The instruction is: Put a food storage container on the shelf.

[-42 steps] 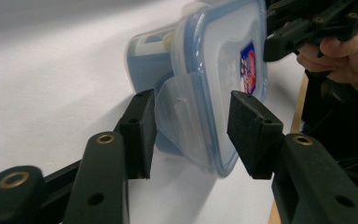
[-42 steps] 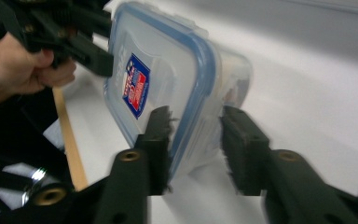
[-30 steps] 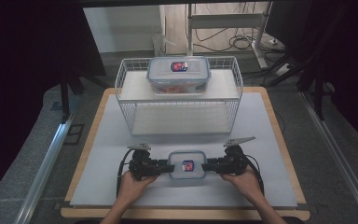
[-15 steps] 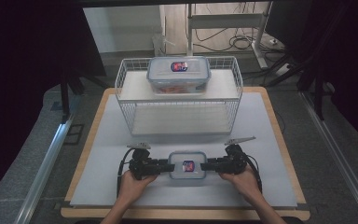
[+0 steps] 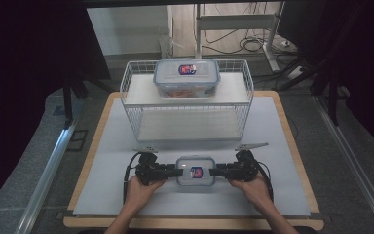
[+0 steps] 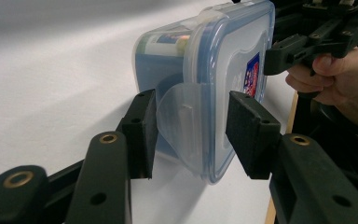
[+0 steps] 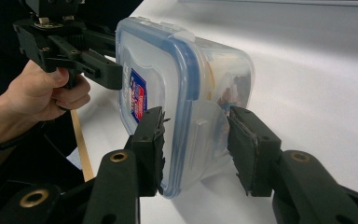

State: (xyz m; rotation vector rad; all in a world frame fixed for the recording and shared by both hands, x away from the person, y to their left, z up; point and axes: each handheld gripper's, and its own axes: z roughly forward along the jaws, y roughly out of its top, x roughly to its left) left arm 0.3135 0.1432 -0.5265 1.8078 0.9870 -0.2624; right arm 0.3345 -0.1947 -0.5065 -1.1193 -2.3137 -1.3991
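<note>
Left tongs (image 6: 191,135) and right tongs (image 7: 196,149) each straddle an end clip of the small lidded box (image 5: 195,171), pads close beside it without a clear squeeze. Nothing has shifted over the last second. The box sits on the tabletop (image 5: 292,146), below the wire rack (image 5: 131,97), likely awaiting a lift.

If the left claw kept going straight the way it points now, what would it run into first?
The left claw already straddles the side latch flap of the small lidded container, so it would probably meet that flap and the container wall behind it first. Whether the pads already press on it I cannot tell.
</note>
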